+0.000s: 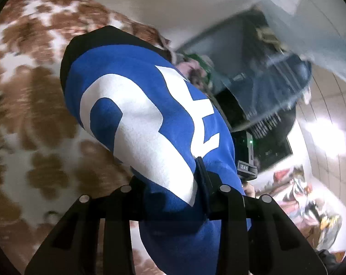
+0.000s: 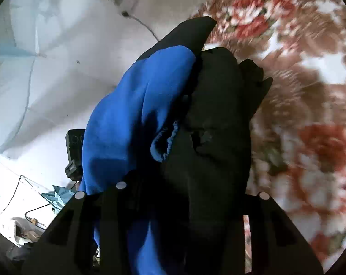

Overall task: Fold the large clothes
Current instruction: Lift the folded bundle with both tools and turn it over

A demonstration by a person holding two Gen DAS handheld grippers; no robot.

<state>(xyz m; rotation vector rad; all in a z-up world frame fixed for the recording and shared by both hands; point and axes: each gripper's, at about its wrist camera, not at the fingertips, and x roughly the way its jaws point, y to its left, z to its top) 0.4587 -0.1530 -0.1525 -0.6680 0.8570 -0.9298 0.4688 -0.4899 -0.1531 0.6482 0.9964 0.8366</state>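
Each matte black plastic left gripper [image 1: 173,197] and right gripper [image 2: 186,192] has broad angular finger plates with rectangular cut-outs and round silver rivets near their tips.

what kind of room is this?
Probably a lived-in bedroom at home: a floral brown-and-white blanket is spread under the blue and black garment, a pale wall carries loose cables, and clothes are heaped by a tiled floor.

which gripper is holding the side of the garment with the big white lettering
The left gripper: the blue garment between its fingers shows large white letters. The right gripper holds plain blue and black cloth.
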